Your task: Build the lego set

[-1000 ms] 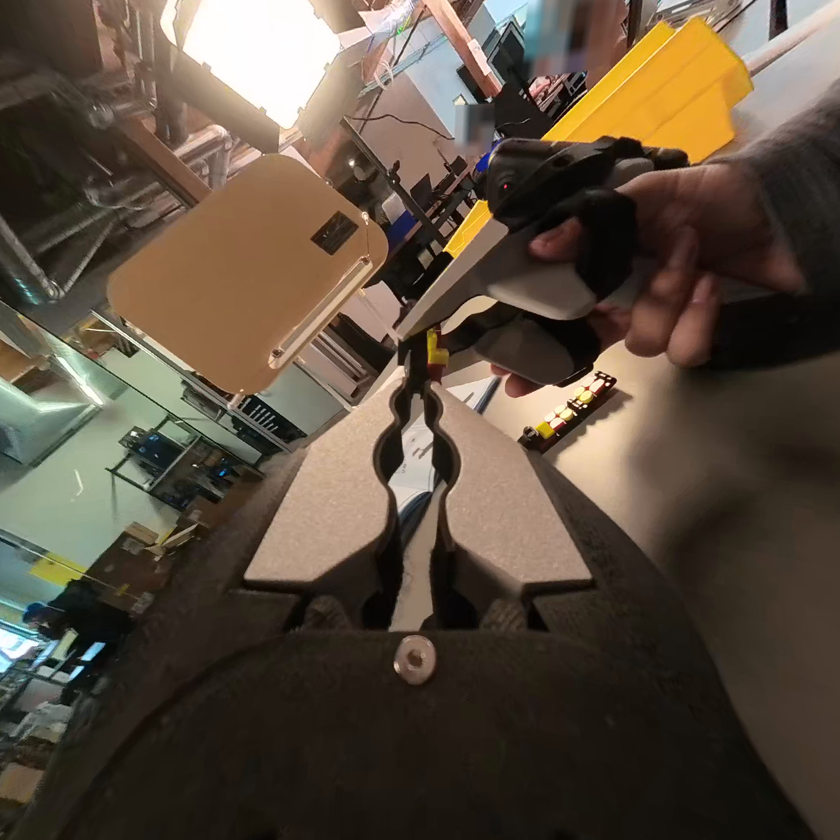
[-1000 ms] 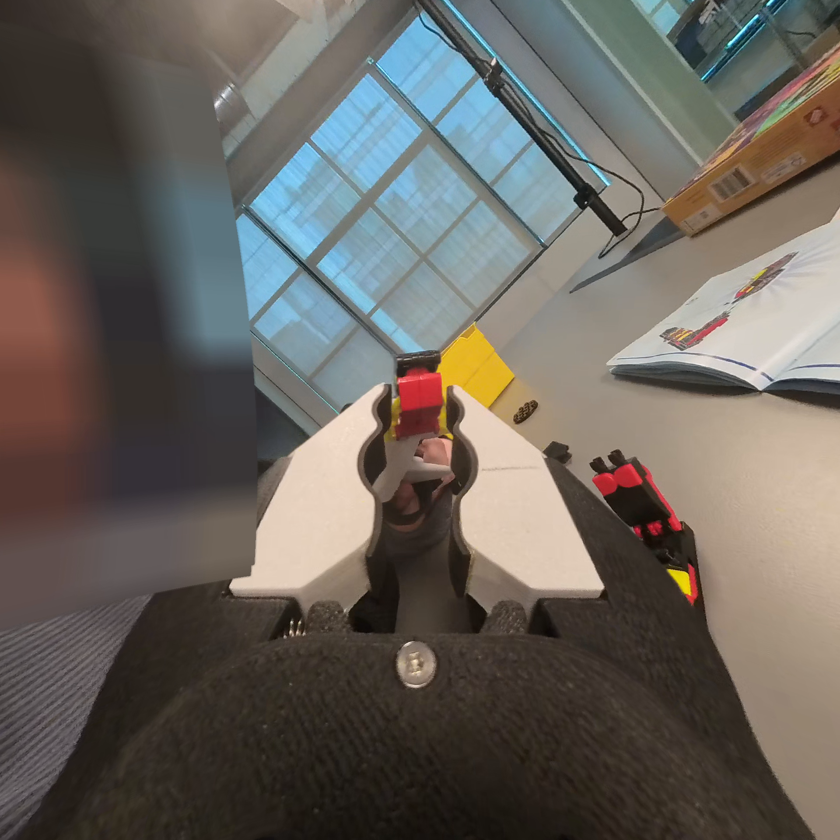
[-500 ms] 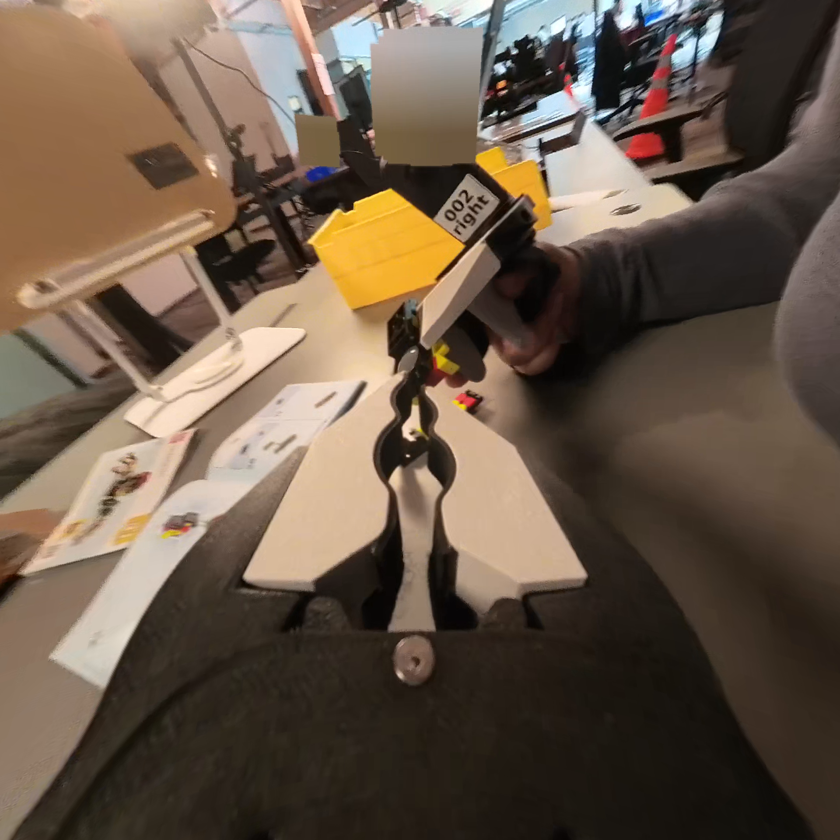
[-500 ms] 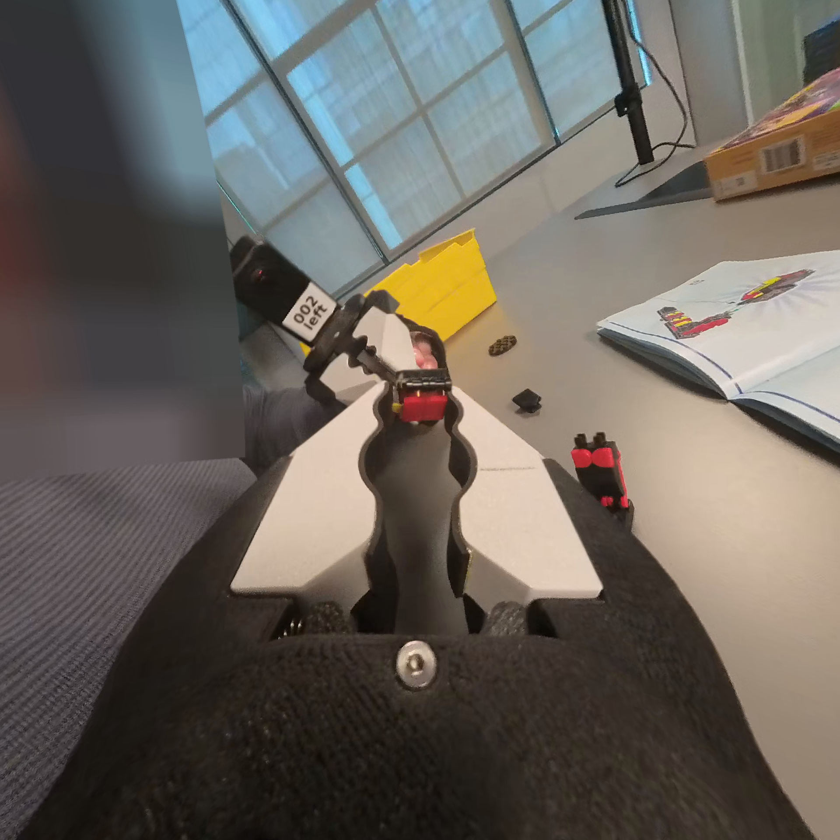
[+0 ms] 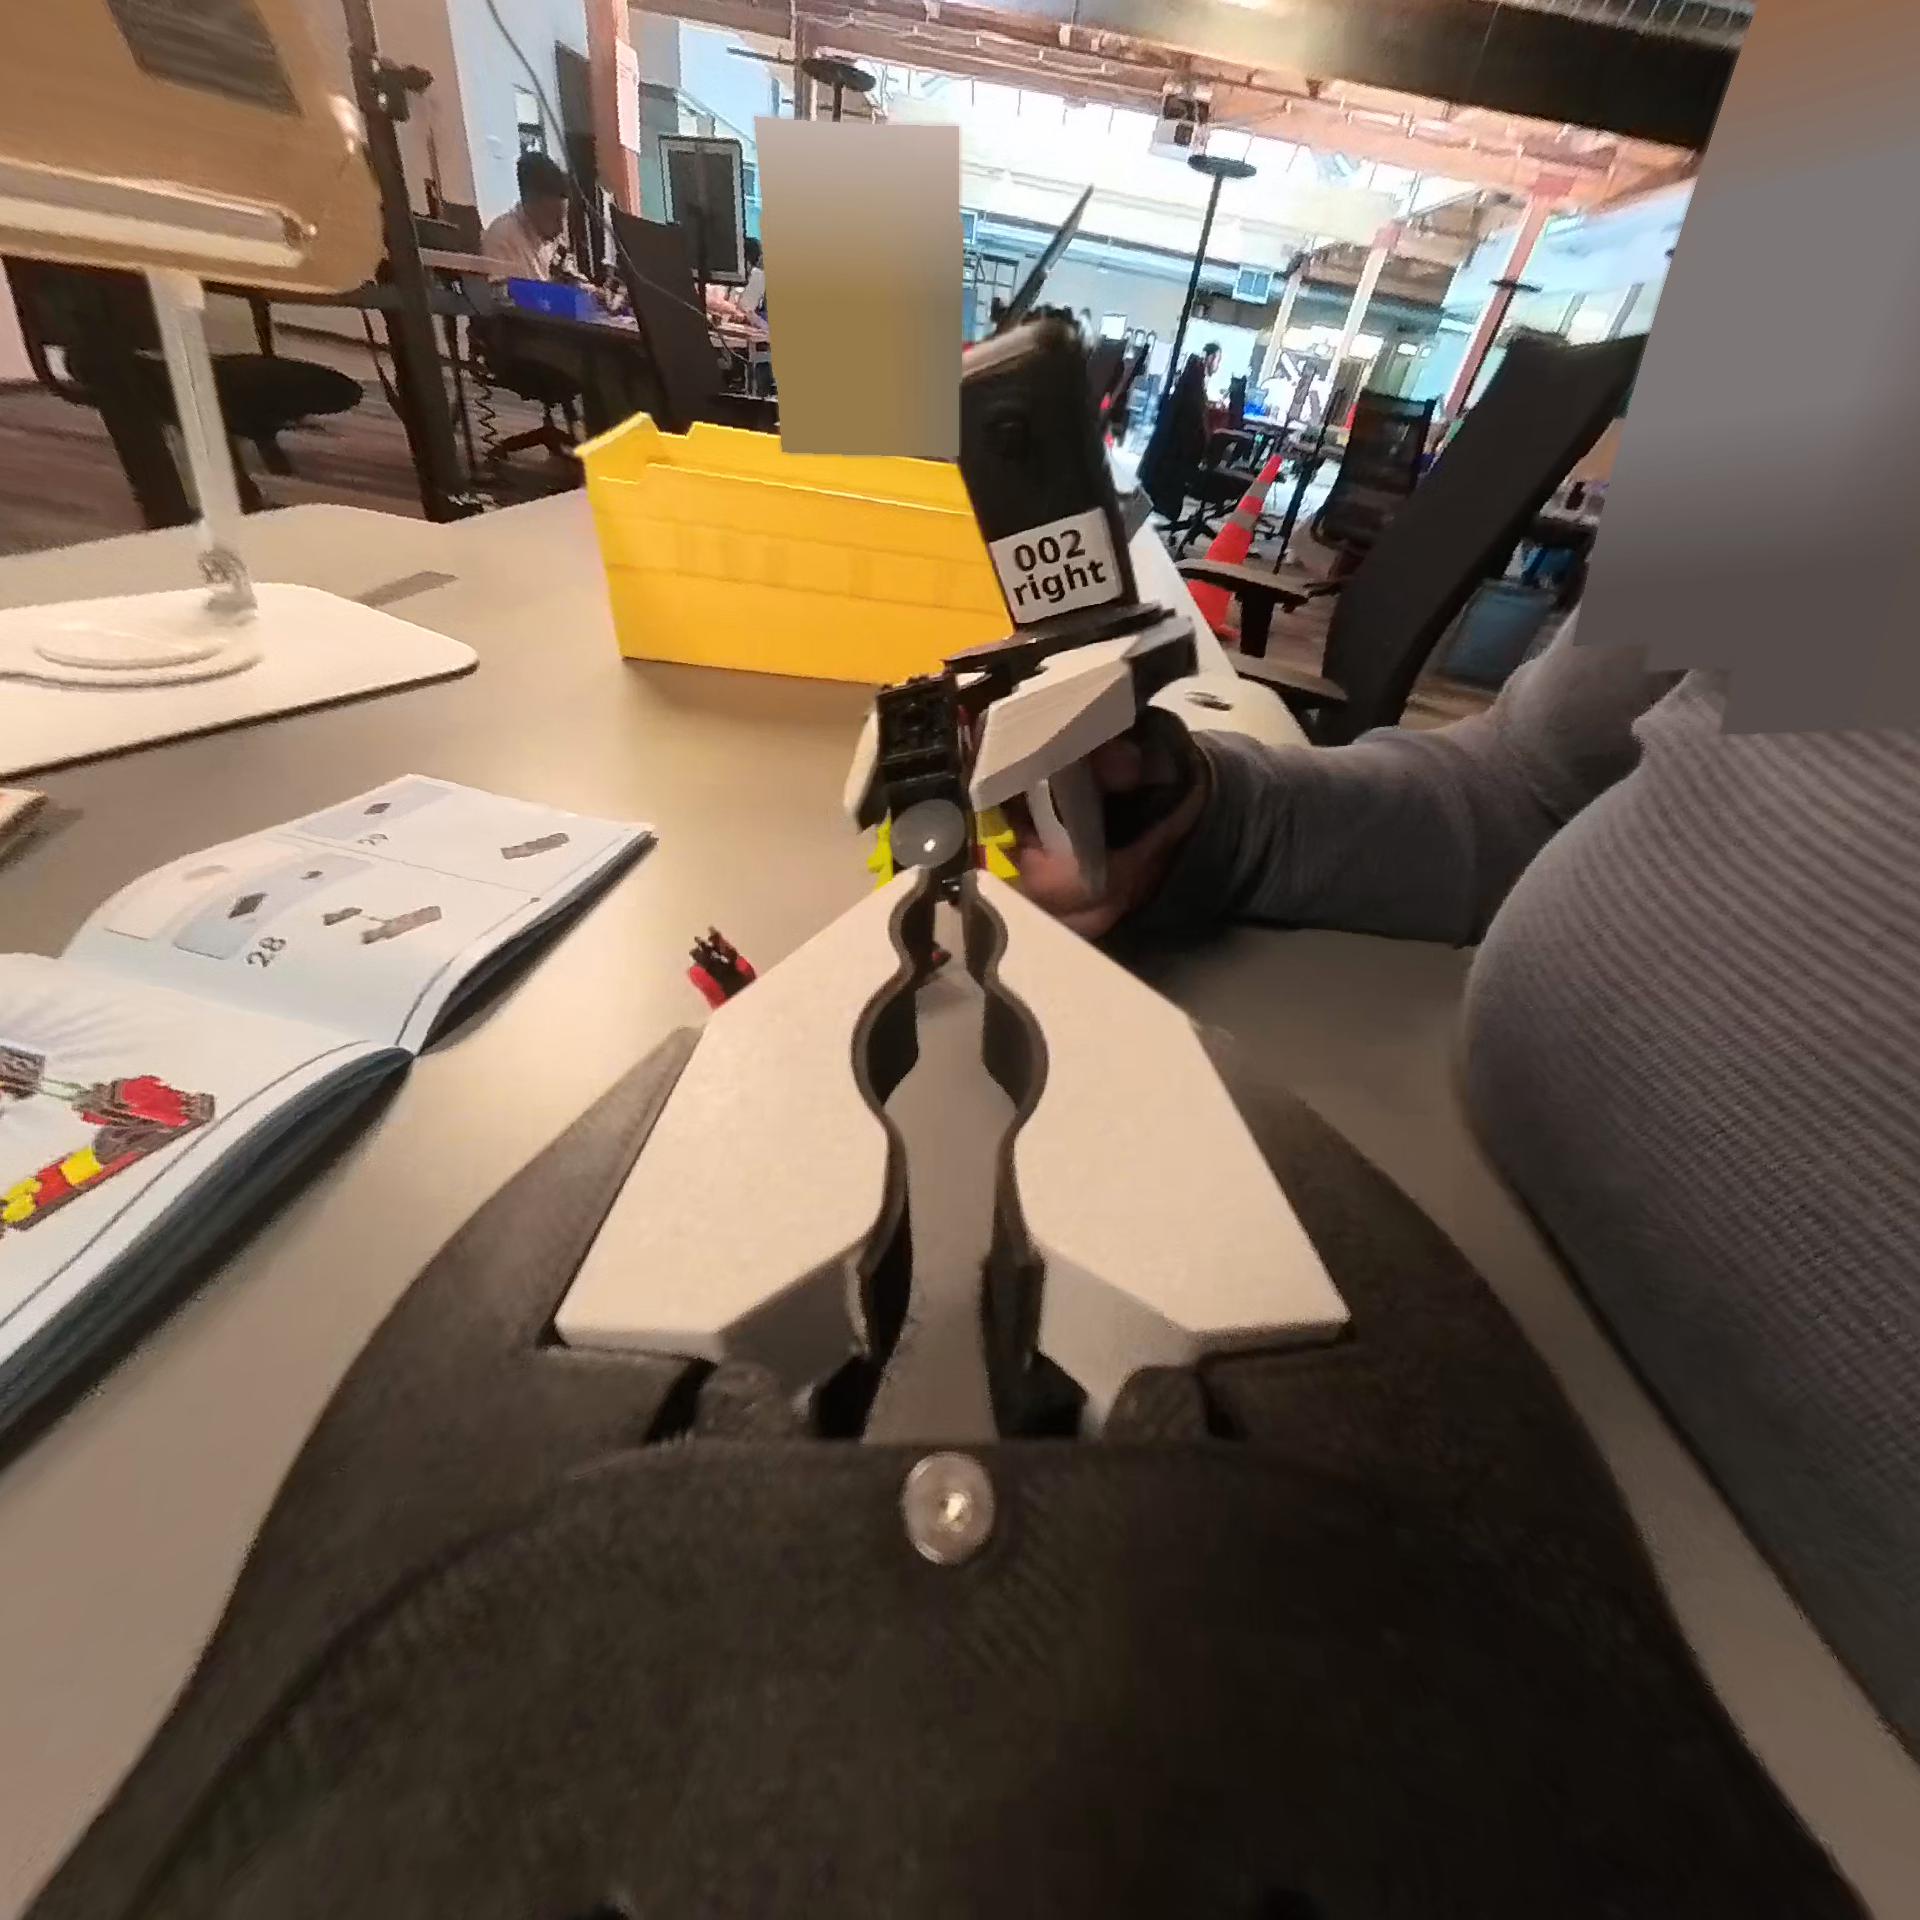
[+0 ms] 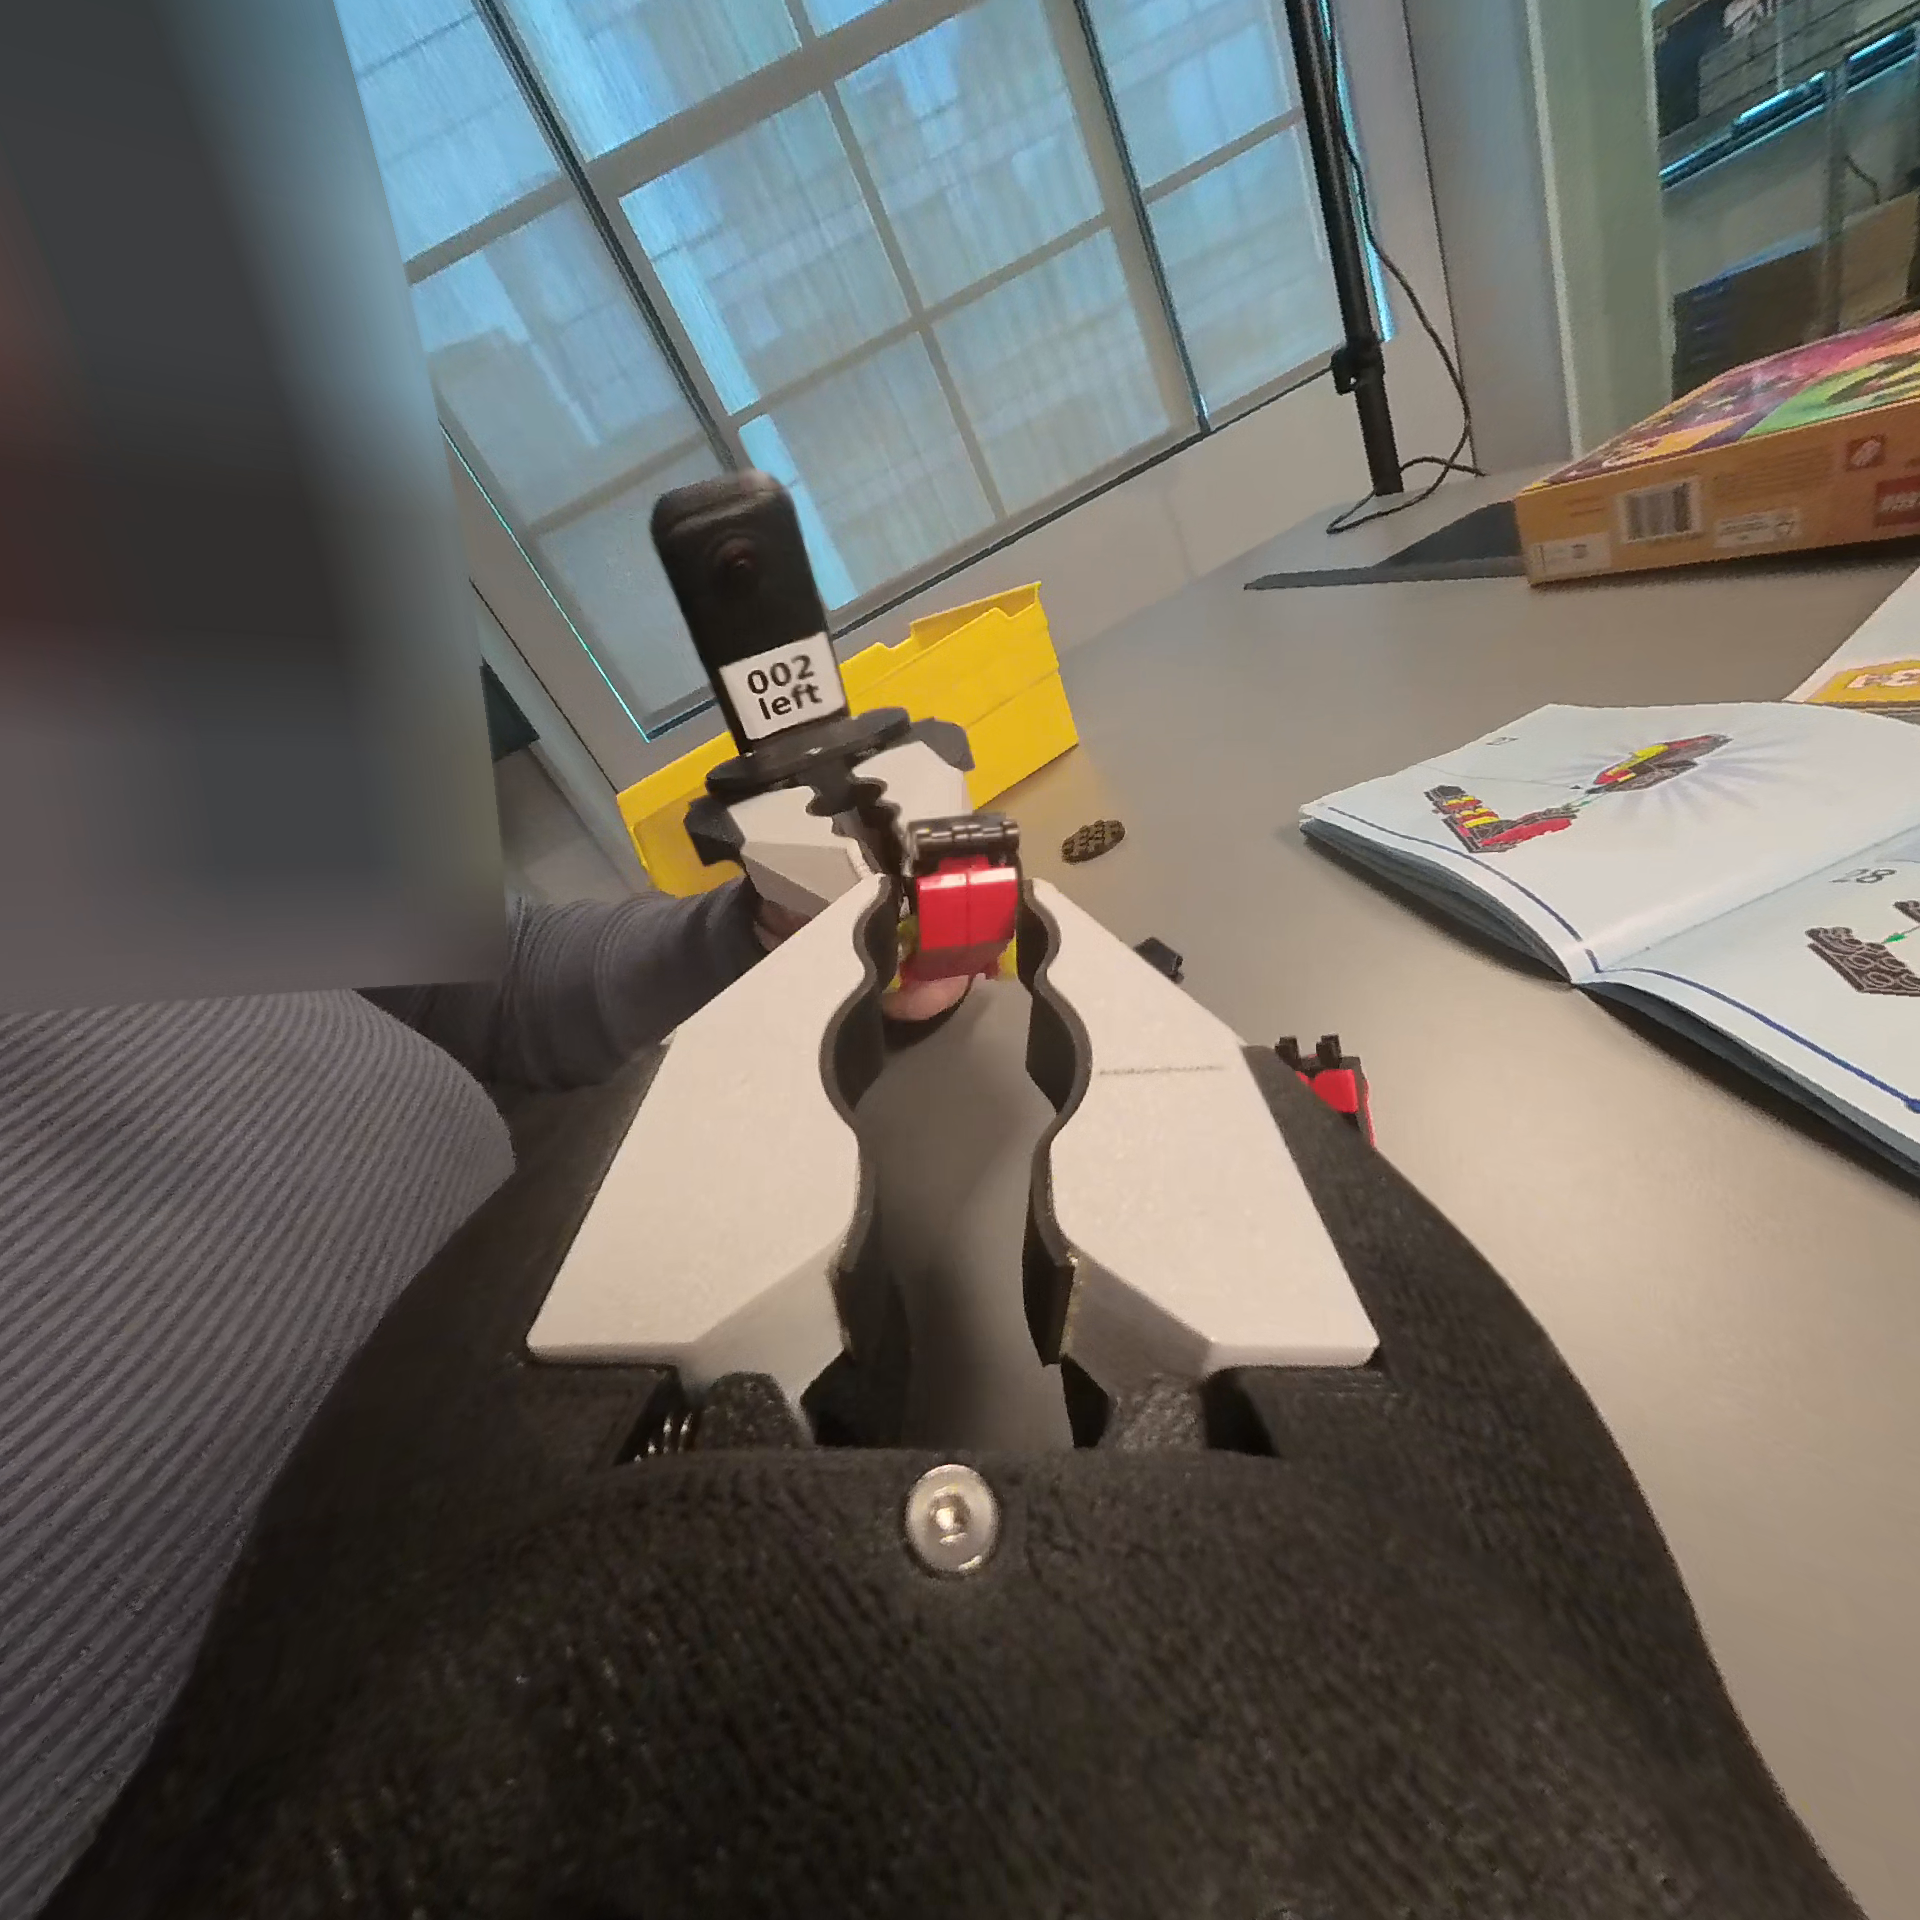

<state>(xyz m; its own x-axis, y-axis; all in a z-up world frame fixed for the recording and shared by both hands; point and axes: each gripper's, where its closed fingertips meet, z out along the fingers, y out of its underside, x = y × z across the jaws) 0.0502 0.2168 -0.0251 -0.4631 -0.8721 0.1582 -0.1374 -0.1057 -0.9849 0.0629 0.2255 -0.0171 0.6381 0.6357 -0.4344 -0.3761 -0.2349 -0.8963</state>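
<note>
My right gripper (image 6: 961,894) is shut on a small lego assembly (image 6: 961,904) of red, black and yellow bricks, held in the air above the grey table (image 6: 1455,1247). In the left wrist view the same assembly (image 5: 920,748) shows its black side and a grey round stud, with the right gripper (image 5: 914,758) around it. My left gripper (image 5: 935,888) faces it, jaws almost closed, pinching the assembly's lower end just under the grey stud. It also shows behind the assembly in the right wrist view (image 6: 883,842). A second red-and-black sub-build (image 5: 719,961) (image 6: 1325,1081) lies on the table.
An open instruction booklet (image 5: 312,935) (image 6: 1662,883) lies on the table. A yellow bin (image 5: 790,571) (image 6: 977,686) stands behind the grippers. A lego box (image 6: 1714,499) and two small black pieces (image 6: 1093,836) (image 6: 1158,951) lie farther off. A white lamp base (image 5: 208,665) stands at the left. Less than 4 cm separates the two grippers' tips.
Both views have tilted down from the ceiling and windows to level with the table. The grippers have stayed tip to tip on the assembly and come lower over the table.
</note>
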